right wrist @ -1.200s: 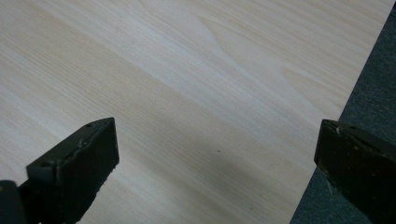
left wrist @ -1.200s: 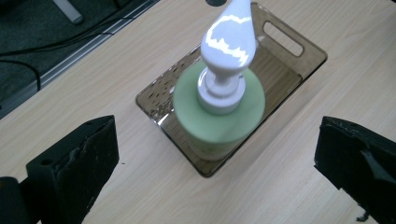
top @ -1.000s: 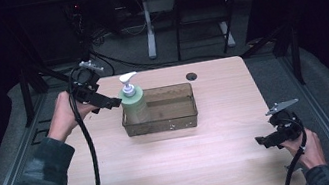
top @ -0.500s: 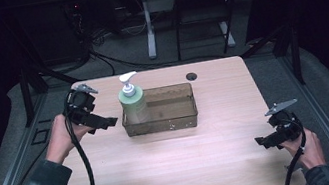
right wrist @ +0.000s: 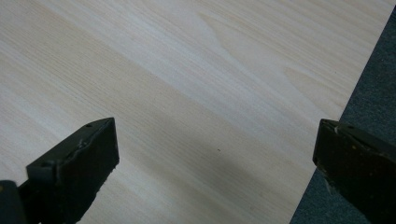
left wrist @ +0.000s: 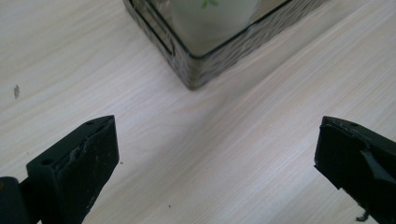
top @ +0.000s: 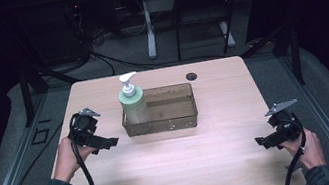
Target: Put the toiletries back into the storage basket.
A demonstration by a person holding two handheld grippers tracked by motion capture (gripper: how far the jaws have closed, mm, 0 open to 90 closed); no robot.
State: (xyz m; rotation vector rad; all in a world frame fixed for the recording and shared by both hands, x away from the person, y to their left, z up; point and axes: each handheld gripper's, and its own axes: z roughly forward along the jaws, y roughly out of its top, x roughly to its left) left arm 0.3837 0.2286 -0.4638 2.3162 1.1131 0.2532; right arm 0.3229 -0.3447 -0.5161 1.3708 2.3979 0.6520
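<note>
My right gripper (top: 264, 140) sits nearest to me, low over the front right corner of the table (top: 176, 171), jaws spread wide with nothing between them; its own view looks down on bare wood (right wrist: 187, 93) and the table edge with grey floor (right wrist: 369, 93) beyond it. It is well apart from anything worth grasping.

My left gripper (top: 107, 143) is a little farther up, near the left edge, also spread wide and empty. Its jaws point toward the front left corner of the tray (top: 160, 123), which lies just ahead and to the right of them. In the left gripper view that corner (left wrist: 194, 70) shows close above the gap between the jaws, with clear table between.

The tray is a smoky, see-through rectangular bin, its long axis running left to right across the table. In its left end stands the soap pump bottle (top: 132, 103), pale green with a white pump head, upright, its base (left wrist: 210, 23) close to the near left corner. The rest of the tray looks empty from here.

So the bottle lies forward and to the right of my left gripper, and that hand is by far the nearer one. The bottle's long axis is vertical, so I judge that a grasp would mean coming in level across its body above the tray wall.

Farthest off, a small dark round hole (top: 191, 76) sits in the tabletop behind the tray
</note>
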